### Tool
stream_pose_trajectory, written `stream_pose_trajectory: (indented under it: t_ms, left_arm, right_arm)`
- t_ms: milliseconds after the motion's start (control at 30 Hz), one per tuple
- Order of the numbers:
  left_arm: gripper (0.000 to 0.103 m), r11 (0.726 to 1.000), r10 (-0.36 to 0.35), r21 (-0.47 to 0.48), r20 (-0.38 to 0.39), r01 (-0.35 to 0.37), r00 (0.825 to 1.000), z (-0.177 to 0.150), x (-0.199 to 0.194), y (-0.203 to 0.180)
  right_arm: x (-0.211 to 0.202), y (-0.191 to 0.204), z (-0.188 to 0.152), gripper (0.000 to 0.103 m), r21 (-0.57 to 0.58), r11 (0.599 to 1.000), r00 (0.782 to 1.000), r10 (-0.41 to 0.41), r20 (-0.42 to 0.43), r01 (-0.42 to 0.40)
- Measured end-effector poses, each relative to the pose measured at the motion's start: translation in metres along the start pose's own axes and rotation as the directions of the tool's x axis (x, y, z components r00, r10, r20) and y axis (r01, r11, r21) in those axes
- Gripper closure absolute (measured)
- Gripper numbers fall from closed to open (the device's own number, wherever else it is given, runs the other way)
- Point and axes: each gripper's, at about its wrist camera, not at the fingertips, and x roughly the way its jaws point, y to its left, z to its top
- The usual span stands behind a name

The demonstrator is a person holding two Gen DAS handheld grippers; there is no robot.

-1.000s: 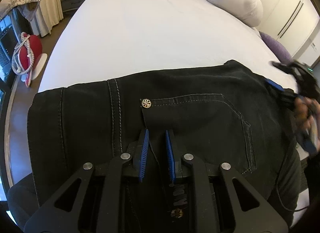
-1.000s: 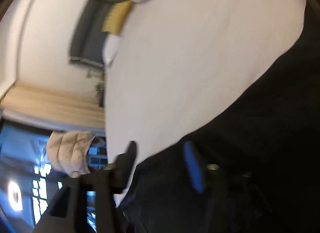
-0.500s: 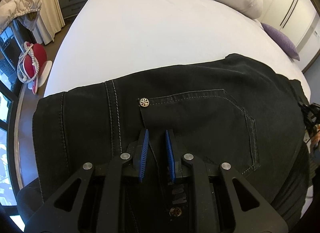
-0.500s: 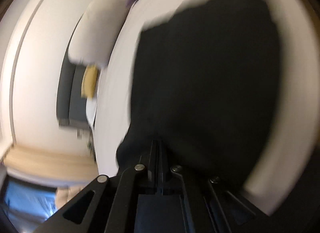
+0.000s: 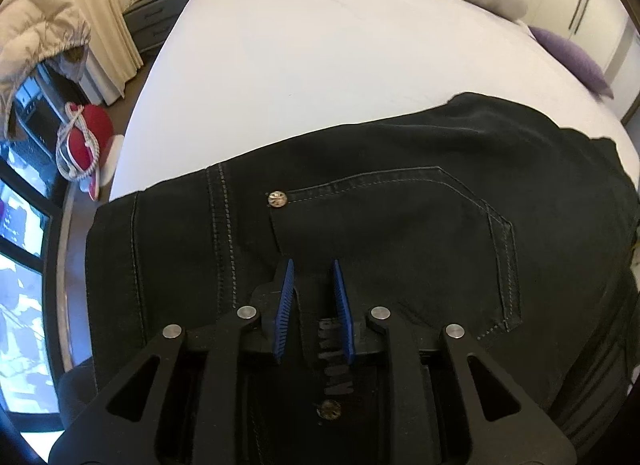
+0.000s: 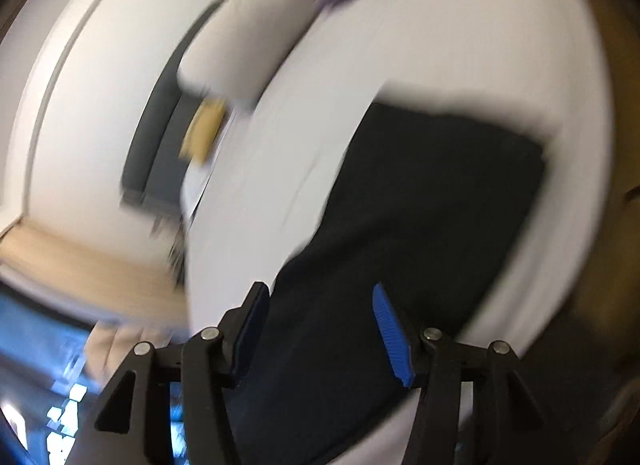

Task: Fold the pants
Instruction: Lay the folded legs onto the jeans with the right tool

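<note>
Pants (image 5: 400, 205) at bed (image 5: 320, 45) edge; far mattress bare.

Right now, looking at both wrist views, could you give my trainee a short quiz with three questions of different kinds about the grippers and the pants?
1. True or false: the right gripper has its jaws wide apart.
2. Multiple choice: the pants lie on A) a wooden table, B) the white bed, C) a chair.
3. Fill in: the left gripper pinches a fold of the ____, just below the rivet.

Key: 1 true; 2 B; 3 pants.
</note>
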Motion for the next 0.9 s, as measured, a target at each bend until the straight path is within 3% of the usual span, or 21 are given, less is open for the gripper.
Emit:
stream_pose_trajectory:
  t_ms: [100, 167, 233, 300, 333, 367, 400, 433, 500, 567, 600, 667, 733, 900]
  left_arm:
    - [0.083, 1.000, 0.005, 0.013, 0.011, -0.005, 1.000, -0.005, -0.004, -0.006]
    - [0.083, 0.999, 0.010, 0.030, 0.018, -0.010, 1.000, -0.009, -0.004, -0.008]
    - [0.083, 0.999, 0.008, 0.048, 0.021, -0.009, 1.000, -0.012, -0.005, -0.010]
    - [0.083, 0.999, -0.001, 0.048, 0.021, 0.000, 1.000, -0.015, -0.010, -0.007]
    - [0.083, 0.999, -0.009, 0.045, 0.023, 0.008, 1.000, -0.018, -0.010, -0.006]
    - [0.083, 0.999, -0.012, 0.044, 0.025, 0.011, 1.000, -0.021, -0.011, -0.005]
    - [0.083, 0.999, -0.012, 0.039, 0.027, 0.011, 1.000, -0.024, -0.011, -0.004]
    - [0.083, 1.000, -0.020, 0.023, 0.027, 0.020, 0.999, -0.027, -0.011, -0.002]
    - [0.083, 0.999, -0.043, -0.014, 0.039, 0.044, 0.998, -0.027, -0.011, 0.004]
    - [0.083, 0.997, -0.061, -0.042, 0.043, 0.062, 0.997, -0.023, -0.010, 0.009]
    - [0.083, 0.997, -0.060, -0.044, 0.040, 0.062, 0.997, -0.021, -0.010, 0.009]
    - [0.083, 0.998, -0.056, -0.036, 0.037, 0.057, 0.998, -0.018, -0.010, 0.009]
    - [0.083, 0.997, -0.059, -0.038, 0.038, 0.060, 0.998, -0.016, -0.009, 0.009]
    - [0.083, 0.996, -0.072, -0.047, 0.042, 0.074, 0.996, -0.021, -0.011, 0.008]
  right_arm:
    - [0.053, 0.024, -0.041, 0.046, -0.042, 0.999, 0.982, 0.008, -0.190, -0.017]
    - [0.080, 0.034, -0.065, 0.050, -0.135, 0.990, 0.963, -0.066, -0.261, 0.031]
    - [0.083, 0.024, -0.069, 0.084, -0.131, 0.989, 0.964, -0.104, -0.247, 0.073]
    - [0.067, 0.003, -0.058, 0.101, -0.066, 0.992, 0.958, -0.125, -0.258, 0.112]
    - [0.058, -0.003, -0.053, 0.102, -0.065, 0.986, 0.955, -0.162, -0.249, 0.151]
    - [0.039, -0.001, -0.049, 0.100, -0.100, 0.975, 0.951, -0.215, -0.224, 0.197]
    - [0.024, 0.001, -0.048, 0.085, -0.132, 0.964, 0.947, -0.252, -0.199, 0.229]
    - [0.012, 0.002, -0.052, 0.050, -0.135, 0.967, 0.950, -0.239, -0.201, 0.214]
    - [0.005, 0.011, -0.065, 0.028, -0.083, 0.993, 0.961, -0.105, -0.256, 0.086]
    - [0.011, 0.023, -0.086, 0.028, -0.025, 0.997, 0.938, 0.055, -0.341, -0.067]
    - [0.015, 0.029, -0.099, 0.028, -0.010, 0.993, 0.919, 0.106, -0.380, -0.119]
    - [0.021, 0.034, -0.115, 0.031, 0.020, 0.986, 0.900, 0.159, -0.406, -0.166]
    - [0.037, 0.038, -0.128, 0.041, 0.077, 0.980, 0.881, 0.201, -0.428, -0.186]
    - [0.052, 0.020, -0.140, 0.044, 0.186, 0.969, 0.861, 0.232, -0.453, -0.163]
